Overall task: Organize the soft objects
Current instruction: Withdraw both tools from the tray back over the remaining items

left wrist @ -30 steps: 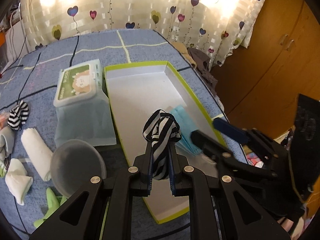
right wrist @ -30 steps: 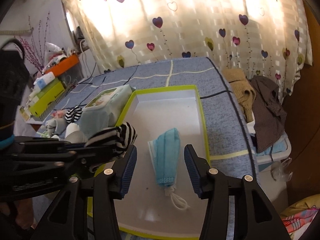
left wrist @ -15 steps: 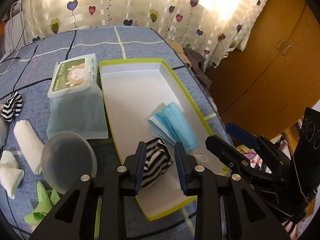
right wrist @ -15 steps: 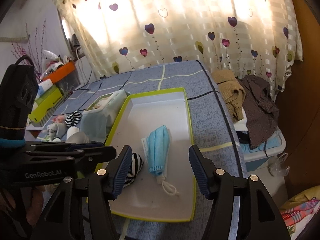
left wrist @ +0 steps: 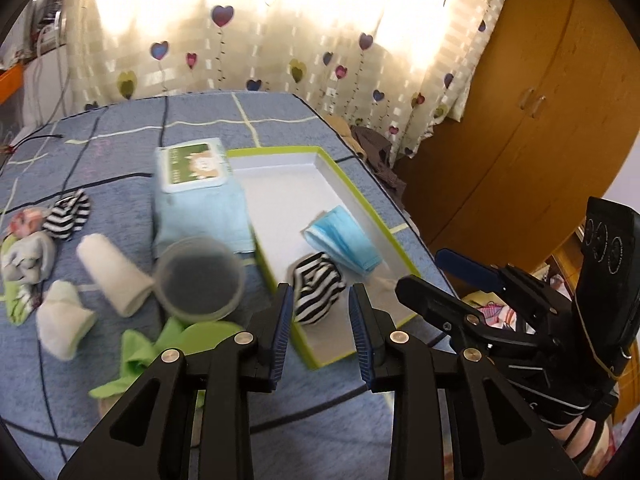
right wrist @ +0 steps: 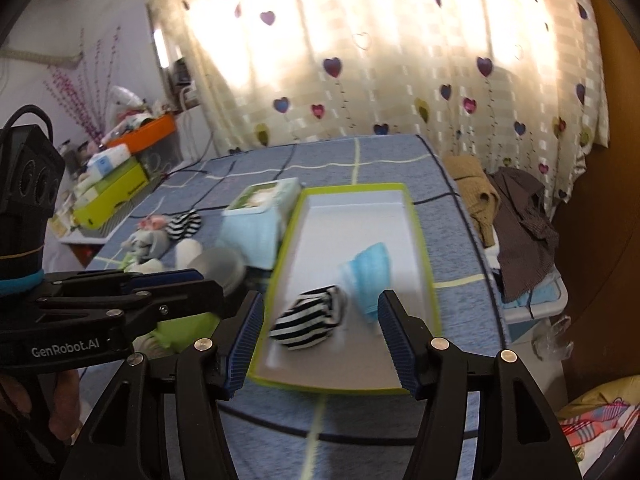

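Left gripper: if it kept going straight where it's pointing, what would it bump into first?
Probably the striped sock. The left gripper is open and empty, and the sock lies right beyond its fingertips inside the green-edged box, beside the blue face mask. Depth is hard to judge, so it might touch the box's near rim first.

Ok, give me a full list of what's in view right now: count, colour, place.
tray: 1, white with green rim, on the bedspread
striped sock: 1, black-white, in tray, near end
face mask: 1, blue, in tray beside the sock
second striped sock: 1, black-white, on bedspread, far left
wipes pack: 1, pale blue, green label, left of tray
plastic cup: 1, clear grey, before the pack
white rolls: 2, bedspread
green cloth: 1, near edge
left gripper: open, empty
right gripper: open, empty
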Tool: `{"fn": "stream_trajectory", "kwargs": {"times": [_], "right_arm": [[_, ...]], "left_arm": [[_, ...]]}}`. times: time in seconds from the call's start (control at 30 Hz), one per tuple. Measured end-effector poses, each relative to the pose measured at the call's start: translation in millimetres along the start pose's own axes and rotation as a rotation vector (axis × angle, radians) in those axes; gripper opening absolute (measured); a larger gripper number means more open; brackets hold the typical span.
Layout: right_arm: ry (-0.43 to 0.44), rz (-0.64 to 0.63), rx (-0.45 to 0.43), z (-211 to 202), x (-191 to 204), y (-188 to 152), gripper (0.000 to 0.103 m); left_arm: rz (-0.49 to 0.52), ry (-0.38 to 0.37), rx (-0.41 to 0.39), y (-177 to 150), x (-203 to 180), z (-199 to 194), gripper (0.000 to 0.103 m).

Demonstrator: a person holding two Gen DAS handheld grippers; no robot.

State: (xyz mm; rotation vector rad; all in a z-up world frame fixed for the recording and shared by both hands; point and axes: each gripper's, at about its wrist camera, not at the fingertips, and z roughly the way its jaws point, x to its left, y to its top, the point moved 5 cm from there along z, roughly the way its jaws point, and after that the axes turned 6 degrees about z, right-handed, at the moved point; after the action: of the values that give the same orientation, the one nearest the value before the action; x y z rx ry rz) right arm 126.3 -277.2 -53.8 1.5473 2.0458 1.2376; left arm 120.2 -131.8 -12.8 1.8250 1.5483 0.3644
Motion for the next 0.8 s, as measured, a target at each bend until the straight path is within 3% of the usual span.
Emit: {"fn": "stream_trajectory", "kwargs": {"times": [0.37,0.8], "right_arm": [[0.039,-0.079,-0.004,-7,53,-6,0.059],[0.102,-0.155,0.021,-1,98,-16,0.059]], "left_arm": [[-0.032,0.040,-0.062,-22,34,-35,0.030],[-0.107,0.079,-0.072,-53,82,-57,0.030]]}}
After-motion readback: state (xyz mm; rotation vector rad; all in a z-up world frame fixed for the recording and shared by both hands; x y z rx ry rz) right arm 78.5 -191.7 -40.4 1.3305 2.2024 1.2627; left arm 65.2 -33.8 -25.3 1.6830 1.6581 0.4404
